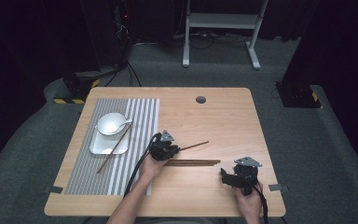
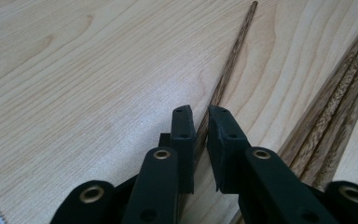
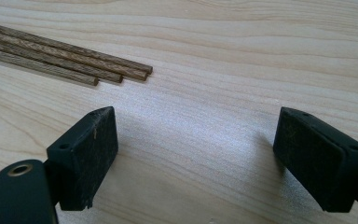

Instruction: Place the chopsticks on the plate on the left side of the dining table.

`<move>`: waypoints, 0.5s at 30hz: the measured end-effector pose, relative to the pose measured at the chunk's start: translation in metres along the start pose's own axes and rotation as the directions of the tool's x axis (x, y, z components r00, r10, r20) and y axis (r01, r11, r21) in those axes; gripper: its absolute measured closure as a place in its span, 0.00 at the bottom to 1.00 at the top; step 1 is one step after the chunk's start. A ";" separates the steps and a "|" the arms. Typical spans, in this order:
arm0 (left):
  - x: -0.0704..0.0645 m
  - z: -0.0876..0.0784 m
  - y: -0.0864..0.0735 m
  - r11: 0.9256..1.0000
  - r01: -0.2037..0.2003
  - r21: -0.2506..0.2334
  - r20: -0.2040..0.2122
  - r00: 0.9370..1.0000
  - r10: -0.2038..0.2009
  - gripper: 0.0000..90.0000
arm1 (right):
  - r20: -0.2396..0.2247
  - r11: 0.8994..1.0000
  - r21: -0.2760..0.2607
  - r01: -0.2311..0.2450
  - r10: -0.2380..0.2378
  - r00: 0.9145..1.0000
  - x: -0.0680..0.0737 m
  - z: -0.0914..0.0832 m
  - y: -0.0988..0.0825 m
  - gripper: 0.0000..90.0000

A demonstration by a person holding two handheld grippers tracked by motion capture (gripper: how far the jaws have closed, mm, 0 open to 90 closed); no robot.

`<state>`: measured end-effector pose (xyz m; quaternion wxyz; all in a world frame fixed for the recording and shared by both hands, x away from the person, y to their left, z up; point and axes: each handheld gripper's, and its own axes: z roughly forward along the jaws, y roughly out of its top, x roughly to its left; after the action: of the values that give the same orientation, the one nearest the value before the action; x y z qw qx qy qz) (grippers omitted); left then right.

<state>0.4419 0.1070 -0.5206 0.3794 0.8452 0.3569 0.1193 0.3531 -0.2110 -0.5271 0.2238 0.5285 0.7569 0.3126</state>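
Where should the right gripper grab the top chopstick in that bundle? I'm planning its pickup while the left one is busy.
Take it near its free end, from above, jaws straddling it crosswise. The chopsticks lie flat and touching, so only the staggered tips give room. The right gripper is already open wide; the left gripper is closed on the single chopstick.

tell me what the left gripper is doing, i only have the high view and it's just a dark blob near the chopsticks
Observer: The left gripper has its jaws nearly closed around a single chopstick that lies apart from the others.
Operator: is it lifted yet
Observer: I cannot tell; in the left gripper view the stick runs close along the table.
Operator: and the right one, is it holding anything
Observer: No. The right gripper has its jaws wide open over bare wood.
Operator: how many sticks left in the pile
Observer: The right gripper view shows three chopstick ends side by side, ahead of its left jaw.
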 end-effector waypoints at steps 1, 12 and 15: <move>0.001 -0.001 -0.001 1.000 -0.002 -0.001 -0.006 1.000 0.002 0.90 | 0.000 1.000 0.000 0.000 0.000 1.000 0.000 0.000 0.000 0.15; 0.006 -0.003 -0.003 1.000 0.002 -0.004 -0.019 1.000 -0.002 0.90 | 0.000 1.000 0.000 -0.001 0.001 1.000 0.000 0.000 0.000 0.15; 0.007 -0.004 -0.004 1.000 0.001 -0.004 -0.021 1.000 -0.001 0.91 | 0.000 1.000 0.000 0.000 0.000 1.000 0.000 0.000 0.000 0.15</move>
<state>0.4434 0.1159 -0.5209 0.3774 0.8431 0.3608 0.1286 0.3531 -0.2110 -0.5271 0.2238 0.5286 0.7569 0.3125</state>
